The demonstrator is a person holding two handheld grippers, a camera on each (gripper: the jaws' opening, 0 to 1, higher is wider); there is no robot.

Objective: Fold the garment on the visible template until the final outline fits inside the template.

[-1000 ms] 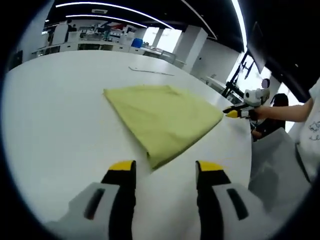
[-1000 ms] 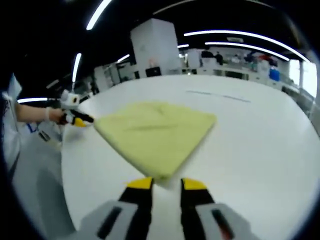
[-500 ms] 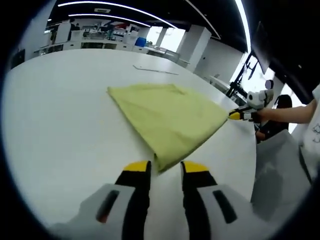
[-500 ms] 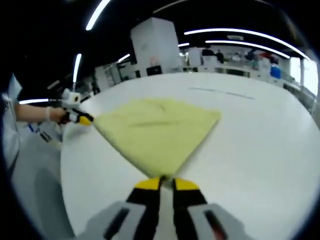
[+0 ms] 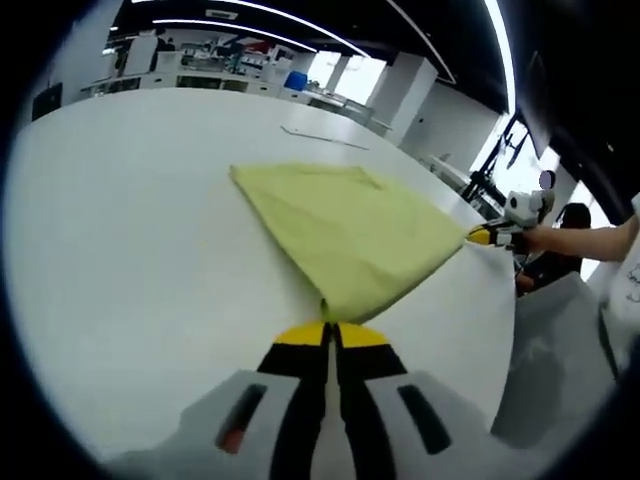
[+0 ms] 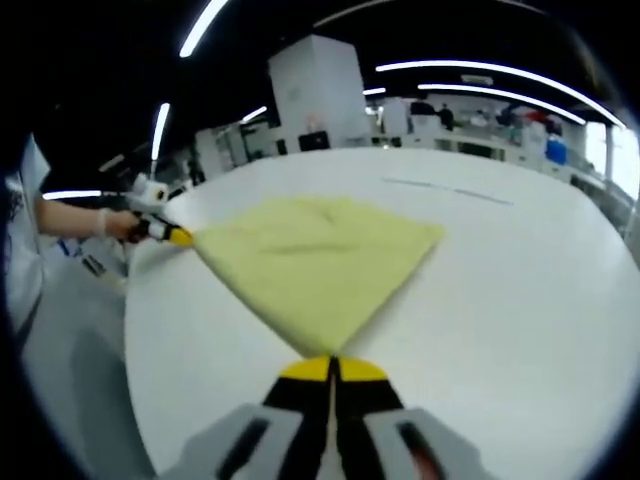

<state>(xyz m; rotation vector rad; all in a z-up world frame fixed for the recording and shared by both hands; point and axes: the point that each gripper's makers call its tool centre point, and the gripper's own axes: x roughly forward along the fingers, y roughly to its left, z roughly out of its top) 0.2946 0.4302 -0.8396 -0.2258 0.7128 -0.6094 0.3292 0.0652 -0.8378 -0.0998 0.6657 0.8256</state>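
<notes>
While the folded yellow-green cloth garment (image 5: pixel 345 225) lies flat on the round white table (image 5: pixel 120 230), both tongs pinch neighbouring corners: left tongs (image 5: pixel 331 335) clamp one corner, right tongs (image 6: pixel 331 369) another. Its long axis runs away from the left tongs.

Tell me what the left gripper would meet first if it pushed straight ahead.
The left gripper is already shut on the yellow garment's near corner; straight on, it would likely just bunch that cloth.
</notes>
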